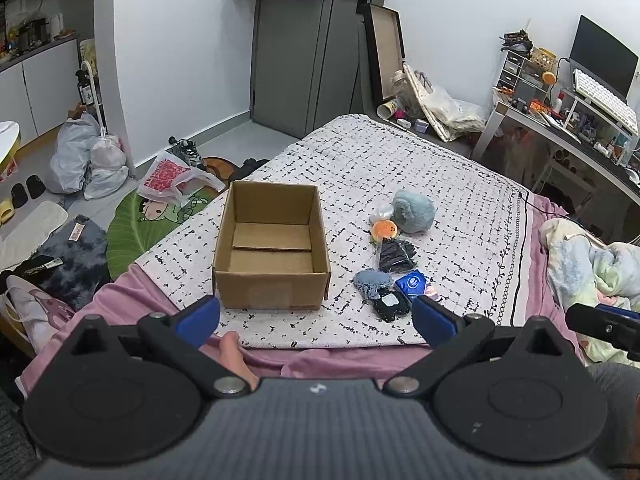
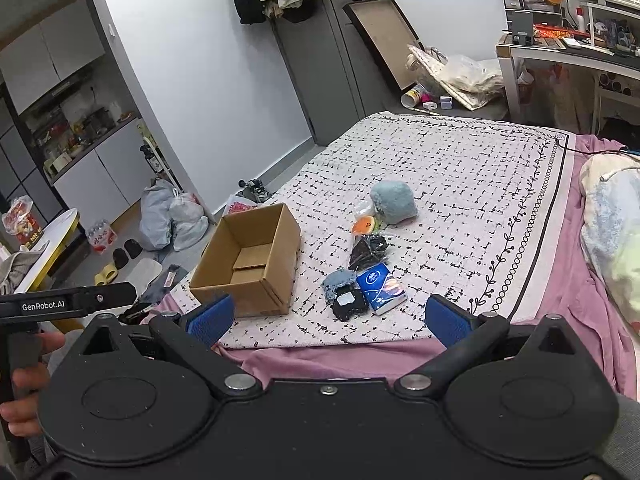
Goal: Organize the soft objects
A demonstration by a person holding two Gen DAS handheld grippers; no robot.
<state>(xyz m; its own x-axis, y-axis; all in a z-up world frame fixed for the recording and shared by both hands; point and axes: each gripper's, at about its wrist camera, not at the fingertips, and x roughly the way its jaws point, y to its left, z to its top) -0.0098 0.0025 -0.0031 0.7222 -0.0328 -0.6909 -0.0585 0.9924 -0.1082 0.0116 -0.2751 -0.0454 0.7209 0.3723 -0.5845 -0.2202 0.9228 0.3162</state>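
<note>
Now both tongs, left tongs [image 1: 316, 316] and right tongs [image 2: 326, 316], hang spread and empty over the bed's [image 1: 440, 168] near edge. Soft toys [image 1: 412, 211] lie just right of the empty box [image 1: 272, 276]; best pinch the nearest one squarely, mid-body.

White walls [image 1: 180, 60], grey door [image 1: 296, 60], cluttered desk [image 1: 580, 136].

A patterned blanket [image 1: 420, 184] covers the bed, bearing a cardboard box [image 1: 272, 280] and soft items [image 1: 394, 256].
</note>
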